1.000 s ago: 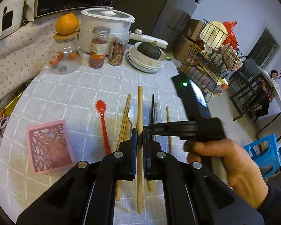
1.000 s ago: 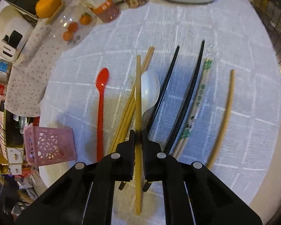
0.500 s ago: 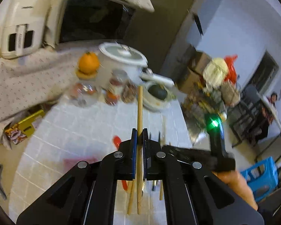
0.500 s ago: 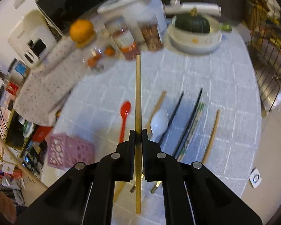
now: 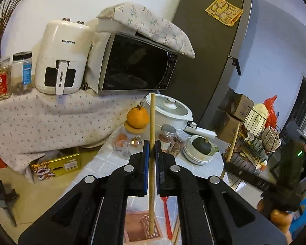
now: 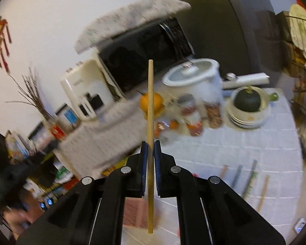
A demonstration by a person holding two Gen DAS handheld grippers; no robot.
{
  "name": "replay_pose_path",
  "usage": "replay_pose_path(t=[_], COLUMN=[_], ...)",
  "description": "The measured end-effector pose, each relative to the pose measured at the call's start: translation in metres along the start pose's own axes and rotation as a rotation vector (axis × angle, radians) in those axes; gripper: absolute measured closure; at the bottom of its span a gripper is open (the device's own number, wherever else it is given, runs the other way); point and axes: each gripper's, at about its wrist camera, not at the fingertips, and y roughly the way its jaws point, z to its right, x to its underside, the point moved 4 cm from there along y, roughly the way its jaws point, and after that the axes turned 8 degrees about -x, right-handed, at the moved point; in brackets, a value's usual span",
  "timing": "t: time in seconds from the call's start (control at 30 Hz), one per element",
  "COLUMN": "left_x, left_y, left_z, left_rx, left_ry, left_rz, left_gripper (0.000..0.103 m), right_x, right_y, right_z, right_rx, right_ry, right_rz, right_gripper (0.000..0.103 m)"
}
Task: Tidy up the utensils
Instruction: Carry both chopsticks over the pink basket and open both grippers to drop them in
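The left gripper (image 5: 151,149) is gripping a wooden chopstick (image 5: 152,122) between its blue pads, roughly at mid-length. The stick is standing upright through the jaws, with its upper end rising above the fingers and its lower end hanging over the pink basket (image 5: 142,227) on the table (image 5: 104,161) below. This chopstick is pale, straight and square-cut at the top.

The right gripper (image 6: 150,149) is likewise clenching a second wooden chopstick (image 6: 150,102), also upright, pinched near its middle. Its lower tip is hanging just over the blurred pink basket (image 6: 133,212). Both sets of jaws are closed to the width of a stick.

A red spoon (image 5: 166,216) is lying on the table just right of the basket. More chopsticks (image 6: 248,180) are lying side by side further right, too blurred to count.
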Motion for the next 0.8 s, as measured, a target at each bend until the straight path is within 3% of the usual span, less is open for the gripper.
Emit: replay_pose_path(t=[0.13, 0.27, 0.47, 0.8], left_x=[0.013, 0.025, 0.037, 0.048], left_y=[0.009, 0.02, 0.028, 0.037], left_z=[-0.004, -0.009, -0.01, -0.007], left_rx=[-0.03, -0.045, -0.07, -0.051], left_ry=[0.03, 0.035, 0.081, 0.087], left_rz=[-0.02, -0.065, -0.087, -0.163], left_gripper=[0.099, 0.099, 0.098, 0.097], right_x=[0.001, 0.018, 0.047, 0.069], right_y=[0.02, 0.052, 0.075, 0.073], right_z=[-0.033, -0.049, -0.054, -0.045], right_rx=[-0.036, -0.027, -0.01, -0.009], right_ry=[-0.058, -0.107, -0.169, -0.185], right_rz=[0.036, 0.017, -0.023, -0.039], right_gripper=[0.096, 0.096, 0.096, 0.095])
